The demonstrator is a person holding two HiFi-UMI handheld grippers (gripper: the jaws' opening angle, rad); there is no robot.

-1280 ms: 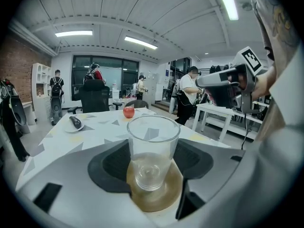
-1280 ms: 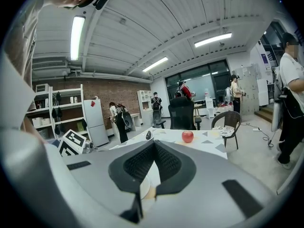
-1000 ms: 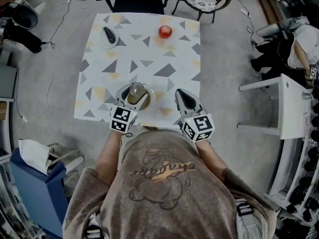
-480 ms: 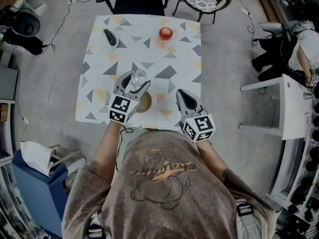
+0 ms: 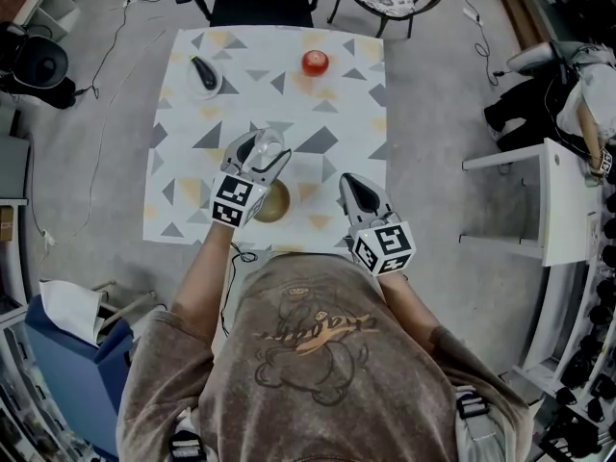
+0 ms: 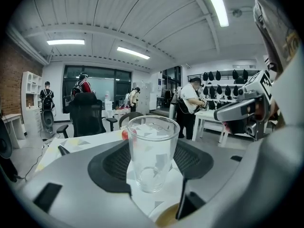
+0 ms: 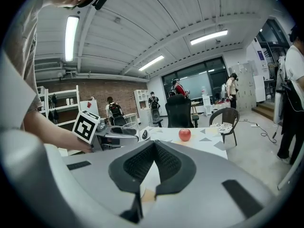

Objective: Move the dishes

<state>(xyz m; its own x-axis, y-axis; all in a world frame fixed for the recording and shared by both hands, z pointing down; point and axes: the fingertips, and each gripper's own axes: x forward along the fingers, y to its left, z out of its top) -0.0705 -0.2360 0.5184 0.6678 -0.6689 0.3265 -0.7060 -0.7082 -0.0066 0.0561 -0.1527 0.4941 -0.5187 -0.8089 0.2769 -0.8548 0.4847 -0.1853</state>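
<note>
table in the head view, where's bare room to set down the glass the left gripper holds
Widest free patch: the middle of the table, bordered by the apple, the small plate and the left gripper with the glass. The strip ahead of the right gripper is also bare. Crowded: the near edge, where the saucer lies between the two grippers.

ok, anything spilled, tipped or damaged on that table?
Nothing stands out. The glass is upright, empty and intact in the left gripper; the plate lies flat on the table, no spill.
</note>
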